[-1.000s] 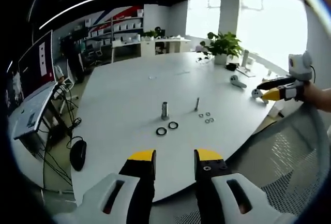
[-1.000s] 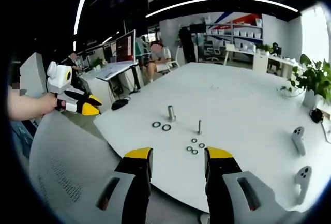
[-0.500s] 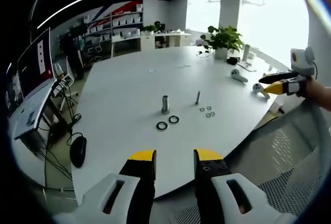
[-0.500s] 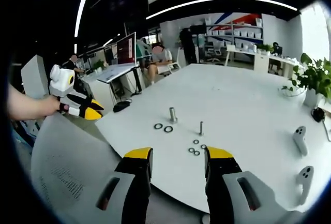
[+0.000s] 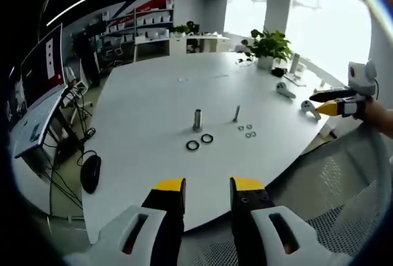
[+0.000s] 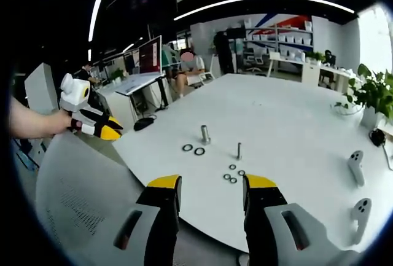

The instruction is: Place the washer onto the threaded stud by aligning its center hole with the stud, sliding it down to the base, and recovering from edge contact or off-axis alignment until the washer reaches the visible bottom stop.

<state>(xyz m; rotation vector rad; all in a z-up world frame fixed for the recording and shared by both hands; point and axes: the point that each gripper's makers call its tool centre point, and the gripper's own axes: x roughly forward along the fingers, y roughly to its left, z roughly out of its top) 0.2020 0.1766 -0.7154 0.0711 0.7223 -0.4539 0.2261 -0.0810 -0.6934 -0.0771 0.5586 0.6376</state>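
Standing upright on the table (image 6: 295,118), the threaded stud (image 6: 239,150) faces both empty, parted hand-held grippers.

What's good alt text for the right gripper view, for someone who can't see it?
The right tongs hang open over the near edge of a white table, holding nothing. Farther out stand a thick stud with two dark rings beside it, and a thin stud with small washers near its base. The left tongs enter from the left, held by a hand.

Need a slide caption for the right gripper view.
Open tongs approach a white table holding a threaded stud and small washers.
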